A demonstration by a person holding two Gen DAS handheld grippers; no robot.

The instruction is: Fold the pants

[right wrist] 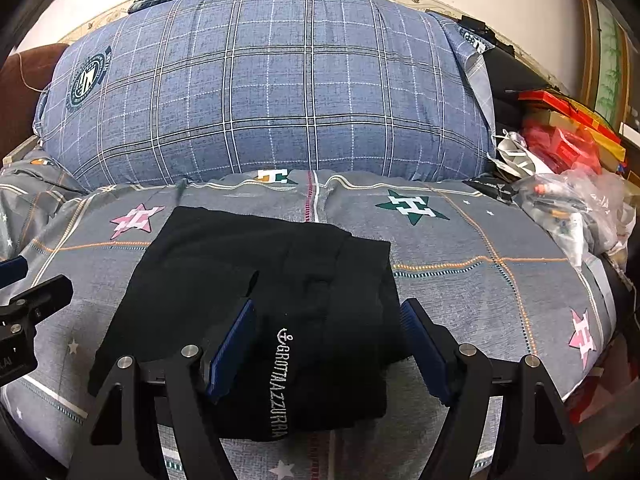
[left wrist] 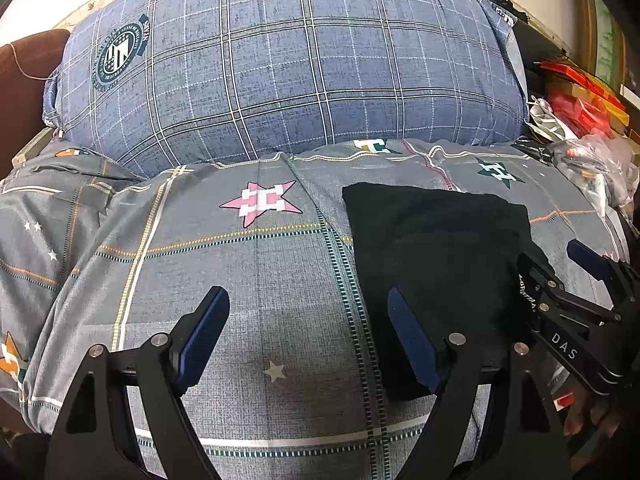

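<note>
The black fabric pants (right wrist: pixel 264 300), folded into a compact rectangle, lie on the grey star-patterned bed quilt (right wrist: pixel 480 280) directly beneath the right gripper (right wrist: pixel 328 344), whose jaws gape wide and empty, likely finished; the left gripper (left wrist: pixel 308 340) hovers beside, equally wide, holding nothing.

The black pants (right wrist: pixel 256 312) lie folded into a thick, nearly square pack on the bed (right wrist: pixel 500 280), white lettering up, near its front edge.
</note>
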